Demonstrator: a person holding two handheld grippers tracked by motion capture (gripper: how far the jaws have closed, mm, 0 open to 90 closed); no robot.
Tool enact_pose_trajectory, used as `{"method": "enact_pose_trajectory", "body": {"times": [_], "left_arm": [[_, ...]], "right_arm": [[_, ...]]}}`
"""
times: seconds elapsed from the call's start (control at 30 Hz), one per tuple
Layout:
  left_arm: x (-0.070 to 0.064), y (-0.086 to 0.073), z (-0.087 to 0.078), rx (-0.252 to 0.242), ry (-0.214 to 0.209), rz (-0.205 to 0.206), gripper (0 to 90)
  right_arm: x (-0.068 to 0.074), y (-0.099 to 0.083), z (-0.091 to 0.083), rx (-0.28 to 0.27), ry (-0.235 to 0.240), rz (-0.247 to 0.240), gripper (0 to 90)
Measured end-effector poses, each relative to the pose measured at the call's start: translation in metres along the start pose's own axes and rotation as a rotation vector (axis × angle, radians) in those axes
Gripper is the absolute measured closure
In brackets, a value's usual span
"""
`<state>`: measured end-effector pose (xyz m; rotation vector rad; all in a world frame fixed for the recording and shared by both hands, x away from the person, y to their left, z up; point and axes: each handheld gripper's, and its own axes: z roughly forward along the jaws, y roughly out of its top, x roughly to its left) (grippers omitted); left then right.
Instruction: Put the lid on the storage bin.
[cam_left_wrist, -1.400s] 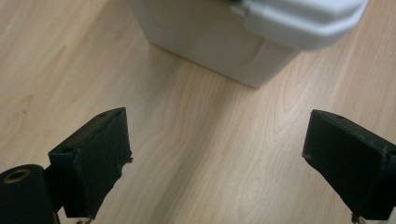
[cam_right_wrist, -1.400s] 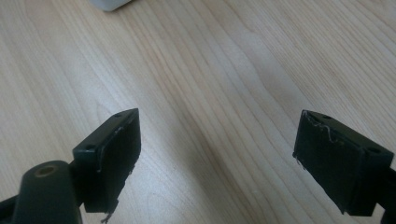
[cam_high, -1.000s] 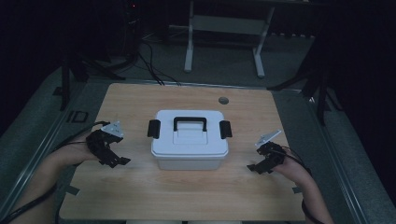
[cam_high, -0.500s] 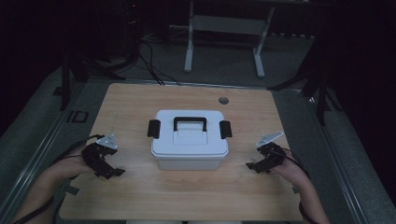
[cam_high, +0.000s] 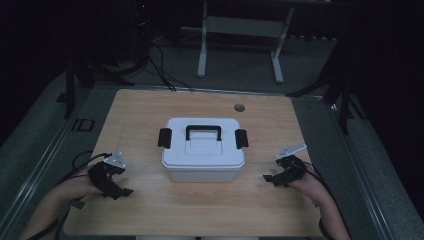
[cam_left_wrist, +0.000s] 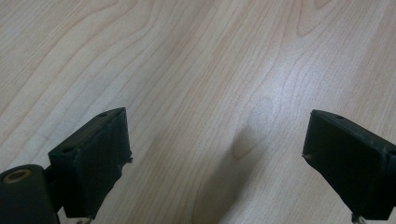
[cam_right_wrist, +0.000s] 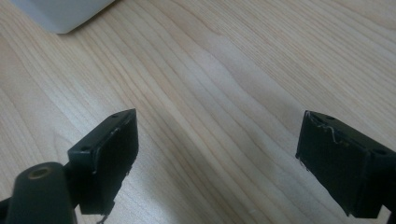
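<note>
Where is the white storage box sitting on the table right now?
In the high view the white storage box sits near the middle of the wooden table, lid on, between the left hand-held gripper and the right hand-held gripper, touching neither.

High view overlooks table (cam_high: 150, 110); gripper views skim it.

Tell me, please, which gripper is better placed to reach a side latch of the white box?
Probably the right gripper: it sits open beside the white box, nearer its latch. The left gripper, also open, lies farther out.
</note>
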<state>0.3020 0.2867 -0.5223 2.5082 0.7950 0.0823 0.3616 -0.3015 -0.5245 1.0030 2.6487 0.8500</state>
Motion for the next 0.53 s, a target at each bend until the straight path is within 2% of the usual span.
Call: {"method": "enact_pose_trajectory", "body": {"times": [0.23, 0.33, 0.43, 0.53], "left_arm": [[-0.002, -0.008, 0.004, -0.014, -0.014, -0.018, 7.4], [-0.003, -0.012, 0.007, -0.024, -0.003, -0.046, 7.5], [-0.005, -0.016, 0.010, -0.010, 0.010, -0.035, 7.5], [-0.006, -0.018, 0.010, -0.016, 0.009, -0.037, 7.5]], "right_arm": [[0.004, -0.006, 0.002, -0.007, 0.000, 0.003, 12.4], [0.005, -0.007, 0.001, -0.016, -0.002, -0.002, 12.4], [0.006, -0.007, 0.001, -0.020, -0.004, -0.006, 12.4], [0.007, -0.007, 0.001, -0.018, -0.003, -0.005, 12.5]]}}
